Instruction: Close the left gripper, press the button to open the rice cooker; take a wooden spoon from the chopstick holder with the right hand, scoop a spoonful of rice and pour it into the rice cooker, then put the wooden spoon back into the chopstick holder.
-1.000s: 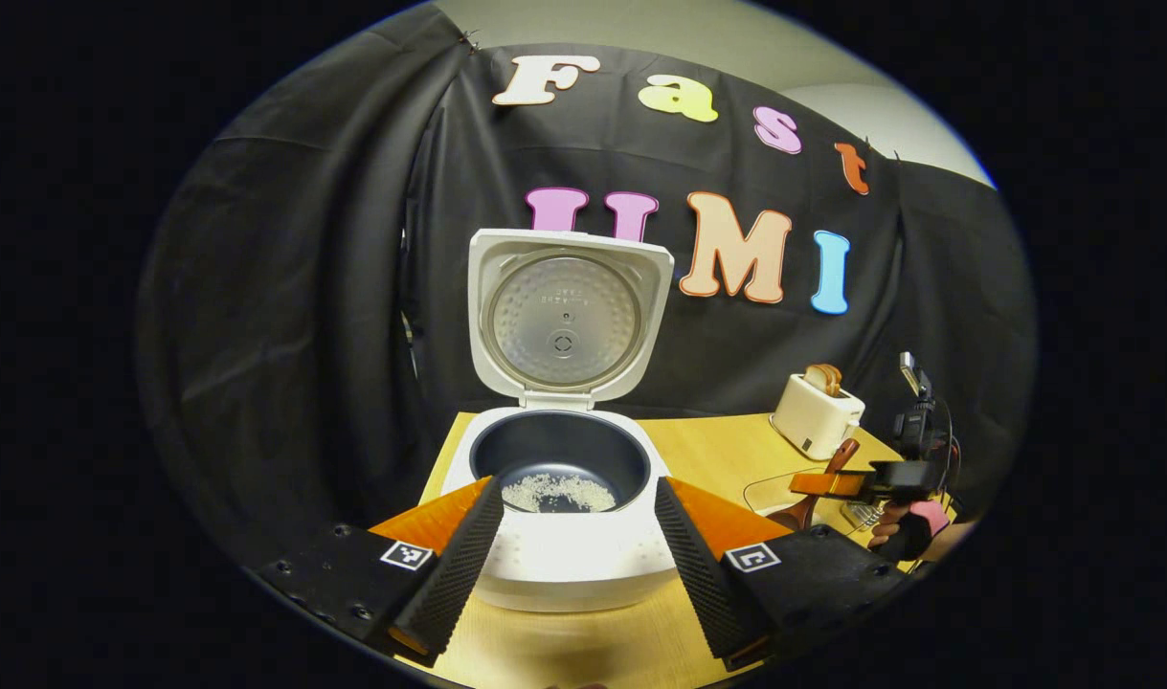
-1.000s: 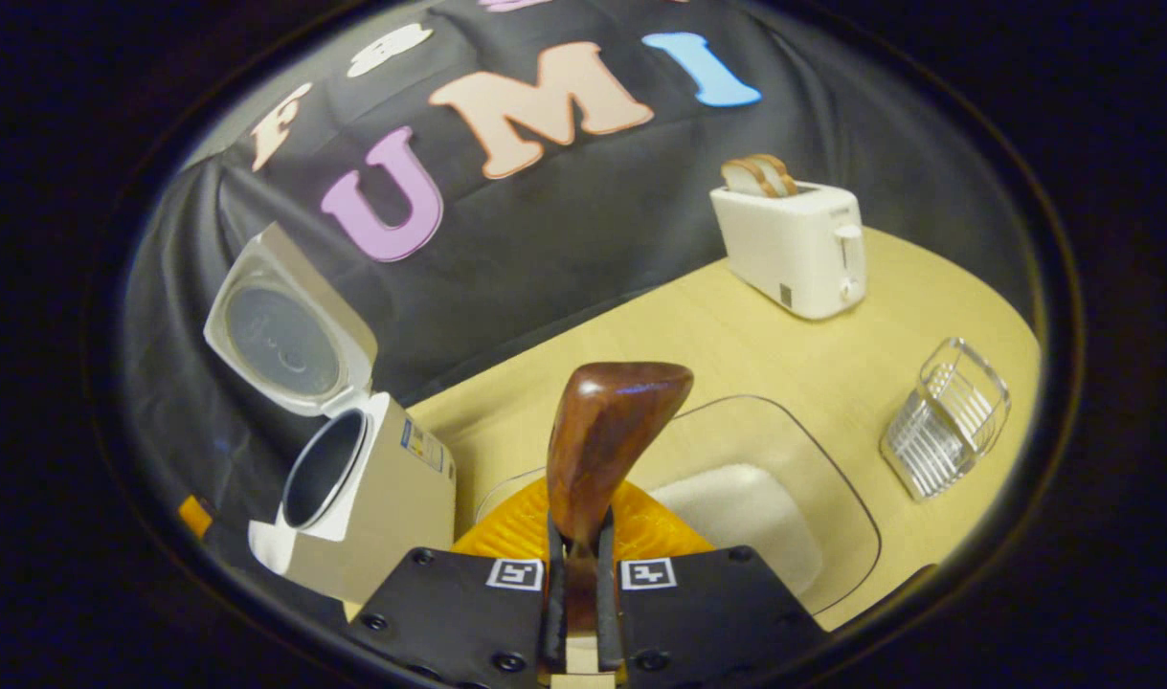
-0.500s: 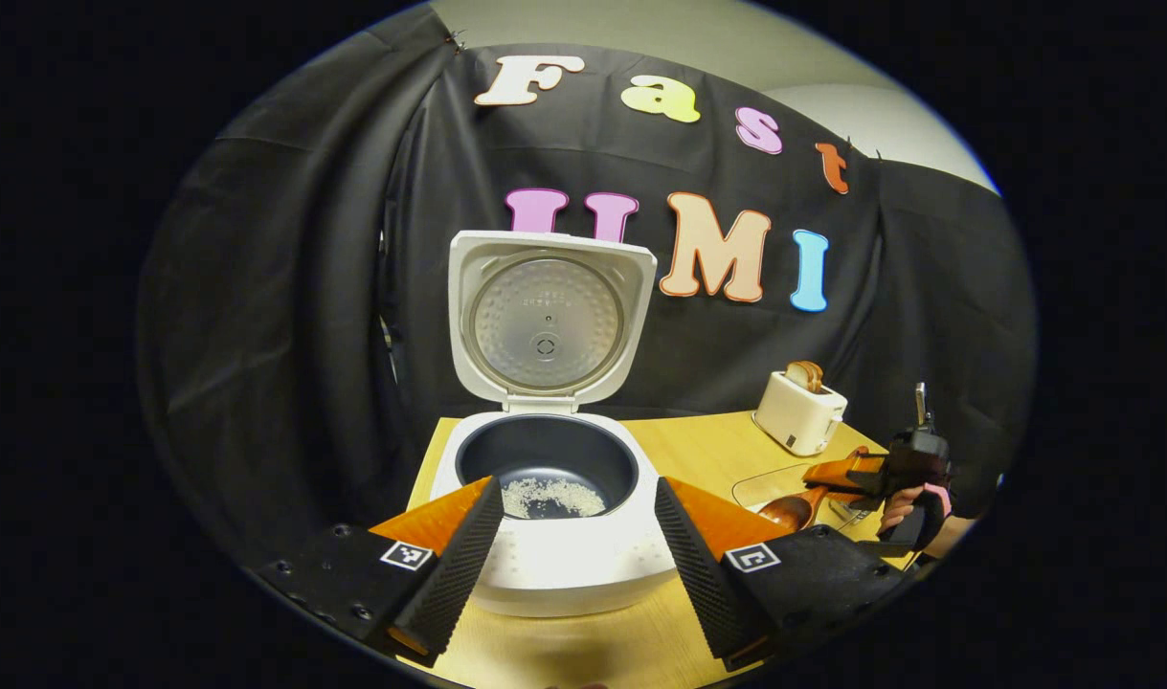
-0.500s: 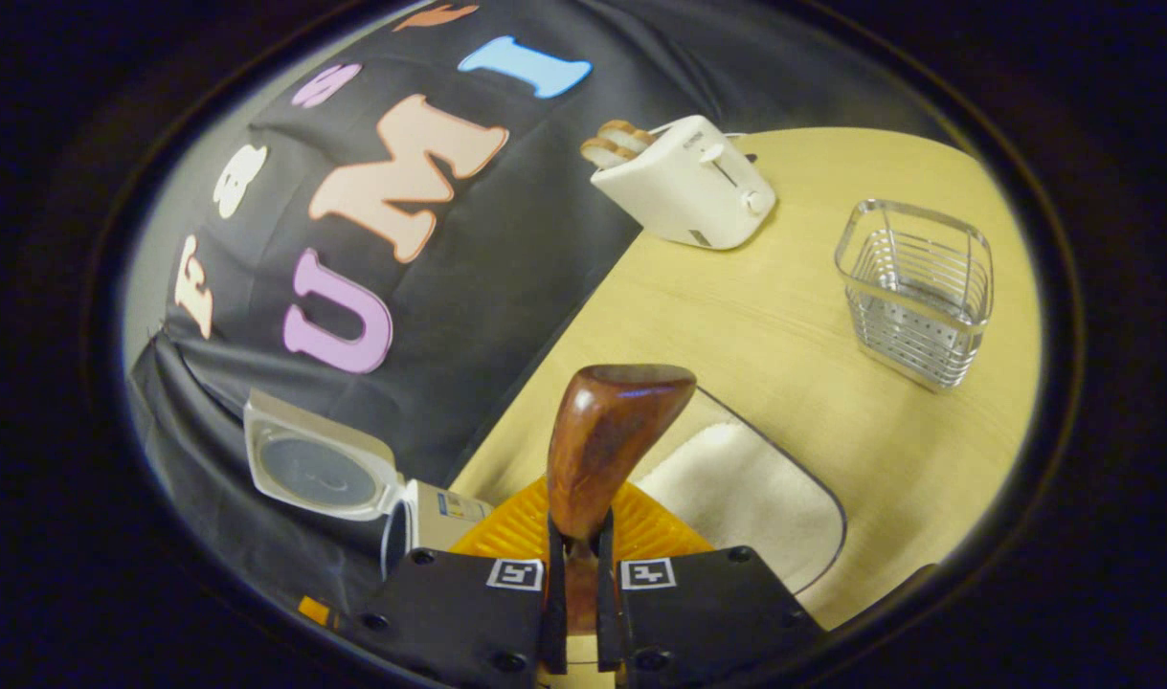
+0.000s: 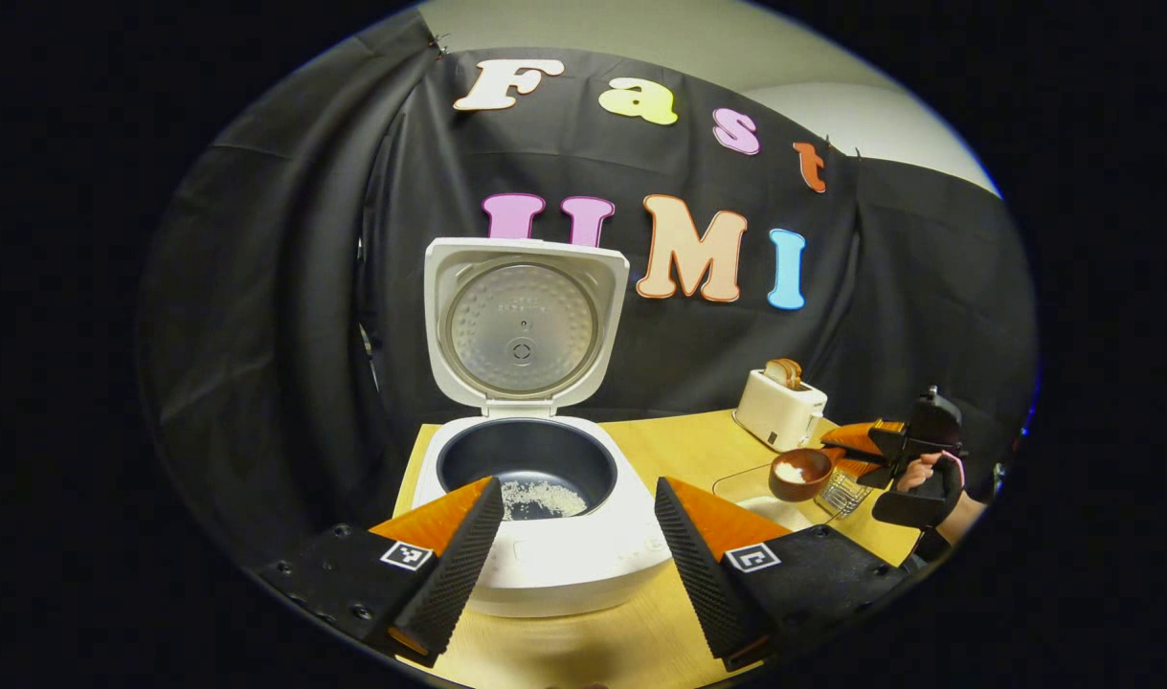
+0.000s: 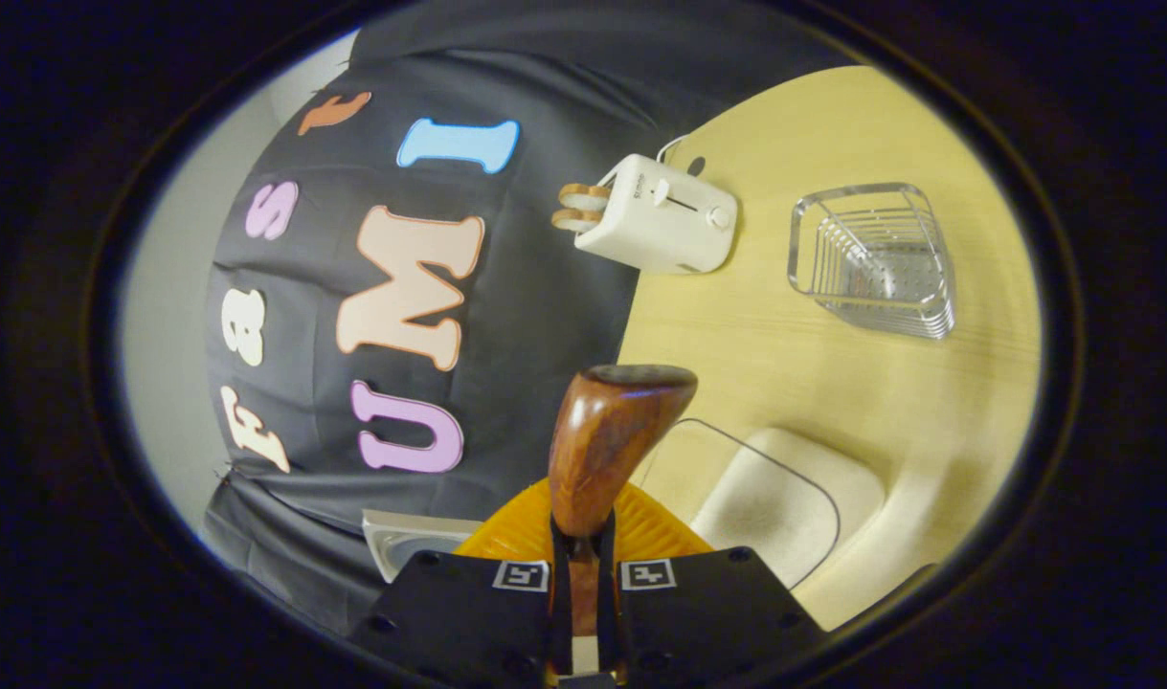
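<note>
Left fingers (image 5: 468, 555) spread wide, right gripper (image 6: 583, 565) clamped on spoon (image 6: 607, 440) | cooker (image 5: 535, 517) open, rice inside | spoon bowl holds rice | holder (image 6: 875, 258) empty

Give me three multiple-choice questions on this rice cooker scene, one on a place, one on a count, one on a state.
1. Where does the toaster stand?
A. on the table's far side, by the black cloth
B. inside the wire holder
C. on the cooker's lid

2. How many bread slices stick out of the toaster?
A. none
B. two
C. five

3. What state is the rice cooker in?
A. lid shut
B. lid up, pot bare
C. lid up, some rice in the pot

Key: 1 A, it sits at the table's far edge, beside the cloth; 2 B, two slices show in the right gripper view; 3 C, white grains lie on the pot's floor under the raised lid.
</note>
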`<state>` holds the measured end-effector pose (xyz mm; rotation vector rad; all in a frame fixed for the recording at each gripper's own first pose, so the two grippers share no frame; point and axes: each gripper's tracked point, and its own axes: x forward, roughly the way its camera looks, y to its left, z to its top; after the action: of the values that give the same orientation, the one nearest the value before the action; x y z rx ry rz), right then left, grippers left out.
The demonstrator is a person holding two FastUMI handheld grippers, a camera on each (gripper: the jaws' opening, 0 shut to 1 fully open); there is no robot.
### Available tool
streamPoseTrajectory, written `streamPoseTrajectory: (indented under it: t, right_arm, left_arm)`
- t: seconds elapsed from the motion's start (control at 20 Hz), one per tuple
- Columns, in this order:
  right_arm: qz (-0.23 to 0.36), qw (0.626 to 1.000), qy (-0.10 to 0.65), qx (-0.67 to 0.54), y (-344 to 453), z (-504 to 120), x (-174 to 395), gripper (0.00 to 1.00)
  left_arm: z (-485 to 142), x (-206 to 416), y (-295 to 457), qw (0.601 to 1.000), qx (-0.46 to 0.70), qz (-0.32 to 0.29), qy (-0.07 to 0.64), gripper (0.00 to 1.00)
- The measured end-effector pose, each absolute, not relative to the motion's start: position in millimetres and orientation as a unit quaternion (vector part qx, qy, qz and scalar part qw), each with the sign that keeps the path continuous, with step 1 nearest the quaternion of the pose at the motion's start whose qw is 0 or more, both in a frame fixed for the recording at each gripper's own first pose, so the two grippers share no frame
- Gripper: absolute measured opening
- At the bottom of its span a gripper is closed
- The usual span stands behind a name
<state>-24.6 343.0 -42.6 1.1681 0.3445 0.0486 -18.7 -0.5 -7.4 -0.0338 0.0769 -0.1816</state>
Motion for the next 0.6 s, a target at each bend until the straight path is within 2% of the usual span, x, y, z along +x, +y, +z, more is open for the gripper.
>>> streamPoseTrajectory:
  t: [0.3, 0.4, 0.6]
  right_arm:
    - [0.076, 0.801, 0.15, 0.574, 396.2, 1.5, -26.7, 0.13]
    - [0.097, 0.807, 0.156, 0.561, 425.8, 12.3, -25.8, 0.12]
    - [0.139, 0.828, 0.169, 0.516, 491.8, 31.0, -18.3, 0.15]
  left_arm:
    - [-6.8, -20.2, 1.4, 0.996, -0.024, -0.081, 0.036, 0.94]
    - [-7.2, -20.7, 2.2, 0.996, -0.029, -0.074, 0.038, 0.94]
    - [-8.8, -23.6, 5.7, 0.997, -0.038, -0.059, 0.042, 0.94]
